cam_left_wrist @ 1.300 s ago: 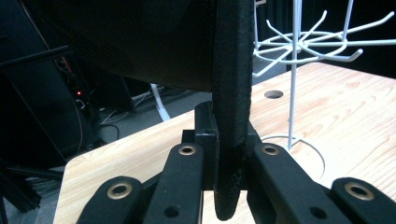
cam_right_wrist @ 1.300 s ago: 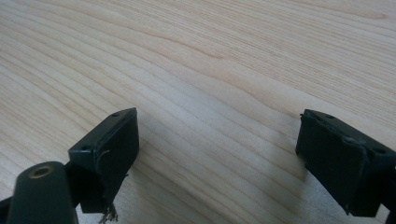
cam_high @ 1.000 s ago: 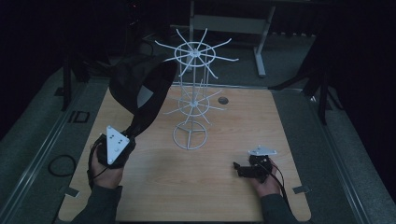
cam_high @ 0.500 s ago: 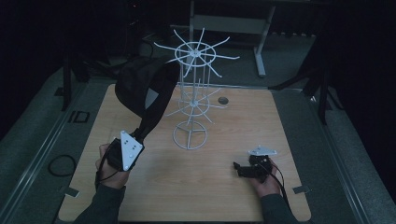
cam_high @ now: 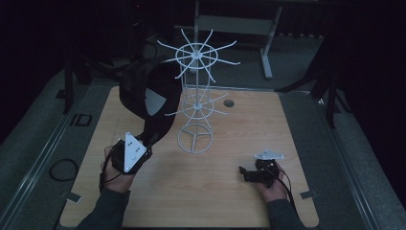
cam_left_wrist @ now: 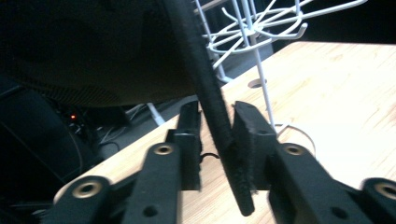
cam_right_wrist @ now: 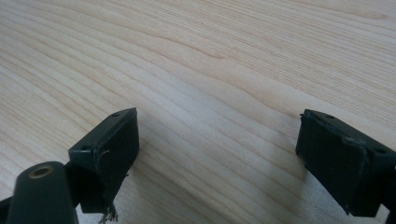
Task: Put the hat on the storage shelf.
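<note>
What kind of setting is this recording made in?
Probably a dim lab or data-collection workspace: a bare wooden table, a white wire display rack standing on it, and a desk frame behind in the dark.

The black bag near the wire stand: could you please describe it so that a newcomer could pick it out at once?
Start at the wooden table and find the white wire stand near its middle. Just left of the stand hangs a black bag, lifted off the table by its strap, which the left tongs pinch. It is the one soft, dark thing there, unlike the thin white wire.
</note>
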Demonstrator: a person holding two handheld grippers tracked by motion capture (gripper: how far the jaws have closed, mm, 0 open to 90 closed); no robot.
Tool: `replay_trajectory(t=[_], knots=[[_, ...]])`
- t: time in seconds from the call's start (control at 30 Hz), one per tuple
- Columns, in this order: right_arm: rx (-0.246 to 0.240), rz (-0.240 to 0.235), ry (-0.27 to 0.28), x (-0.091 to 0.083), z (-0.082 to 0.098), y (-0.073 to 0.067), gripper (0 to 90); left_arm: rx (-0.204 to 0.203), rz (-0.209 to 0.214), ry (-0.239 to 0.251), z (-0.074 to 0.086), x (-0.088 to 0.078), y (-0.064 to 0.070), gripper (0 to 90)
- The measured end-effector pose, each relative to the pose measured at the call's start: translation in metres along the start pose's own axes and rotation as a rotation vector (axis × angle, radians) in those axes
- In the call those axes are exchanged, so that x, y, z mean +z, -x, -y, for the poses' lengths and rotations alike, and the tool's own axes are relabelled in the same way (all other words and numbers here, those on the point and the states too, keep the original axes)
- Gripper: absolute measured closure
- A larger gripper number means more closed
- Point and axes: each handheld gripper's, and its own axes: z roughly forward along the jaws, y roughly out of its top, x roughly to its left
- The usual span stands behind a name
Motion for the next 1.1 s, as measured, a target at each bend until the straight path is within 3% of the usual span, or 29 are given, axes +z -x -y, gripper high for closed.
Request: replay_trajectory(t=[0.13,0.37,0.47,0.7,0.77,0.87,0.9,1.07,1.1], knots=[[0.0,0.001,0.0,0.0,0.0,0.0,13.1,-0.045,0.022,0.017,0.0,-0.001,-0.003,63.2],[0.0,0.001,0.001,0.0,0.0,0.0,13.1,-0.087,0.033,0.024,0.002,-0.001,-0.007,53.6],[0.0,0.001,0.0,0.0,0.0,0.0,13.2,-0.134,0.057,0.038,0.002,-0.002,-0.009,48.6],[0.001,0.001,0.0,0.0,0.0,0.0,13.1,-0.182,0.085,0.057,0.003,-0.004,-0.013,36.2],[0.0,0.001,0.001,0.0,0.0,0.0,13.1,-0.21,0.121,0.069,0.003,-0.006,-0.016,31.9],[0.0,0.001,0.001,0.0,0.0,0.0,13.1,-0.22,0.141,0.073,0.004,-0.007,-0.017,27.2],[0.0,0.0,0.001,0.0,0.0,0.0,13.1,-0.233,0.169,0.068,0.004,-0.007,-0.018,24.9],[0.0,0.001,0.001,0.0,0.0,0.0,13.1,-0.241,0.184,0.078,0.005,-0.008,-0.018,21.1],[0.0,0.0,0.0,0.0,0.0,0.0,13.1,-0.264,0.216,0.085,0.005,-0.01,-0.021,18.9]])
